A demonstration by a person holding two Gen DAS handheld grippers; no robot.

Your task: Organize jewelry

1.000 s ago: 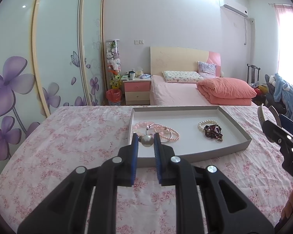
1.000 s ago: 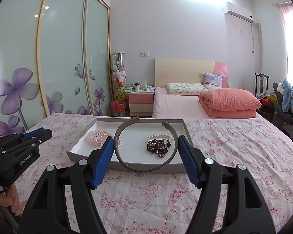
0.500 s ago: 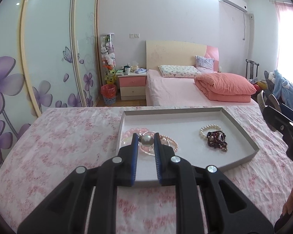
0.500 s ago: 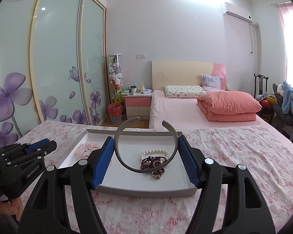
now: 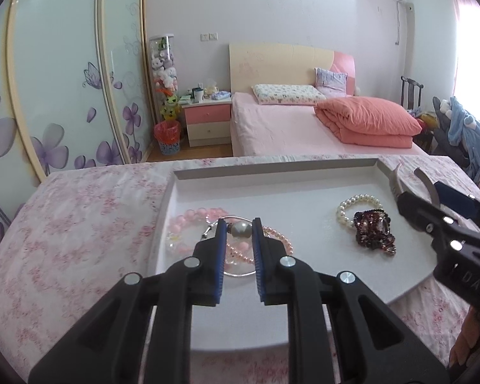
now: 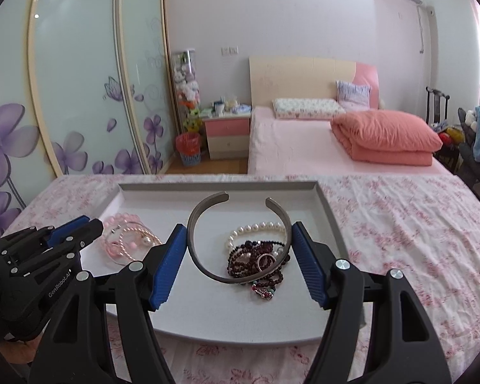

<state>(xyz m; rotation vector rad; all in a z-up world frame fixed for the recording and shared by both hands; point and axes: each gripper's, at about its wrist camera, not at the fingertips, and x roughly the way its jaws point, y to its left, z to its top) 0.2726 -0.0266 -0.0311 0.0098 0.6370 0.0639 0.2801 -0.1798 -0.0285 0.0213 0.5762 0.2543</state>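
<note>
Pink bedroom with a bed [image 6: 336, 140] at the far wall, a folded coral quilt [image 6: 387, 140] on it, and sliding wardrobe doors [image 6: 80, 89] with purple flowers on the left. Nearer, a flowered pink cloth [image 6: 400, 224] spread over the work surface. On this cloth, a shallow grey tray [image 6: 331, 224] with raised rim, holding all the jewelry.

Above the near right part of the tray, the right gripper [image 6: 238, 264], spread wide, pressing its blue pads [image 6: 169, 265] on the two outer sides of a grey open bangle [image 6: 204, 268]; gap of the bangle turned to the far side. Through the bangle, a heap of dark red bead bracelets [image 6: 256, 259] lying on the tray floor, touching a white pearl bracelet [image 6: 259, 227] just behind it.

Above the near left part of the tray, the left gripper [image 5: 238, 249], almost closed, pinching one large grey pearl [image 5: 240, 229] on a thin wire ring. Under and around it, pink bead bracelets [image 5: 204, 216] on the tray floor, well apart from the dark red heap. Cannot tell if the pearl ring touches the tray.
</note>
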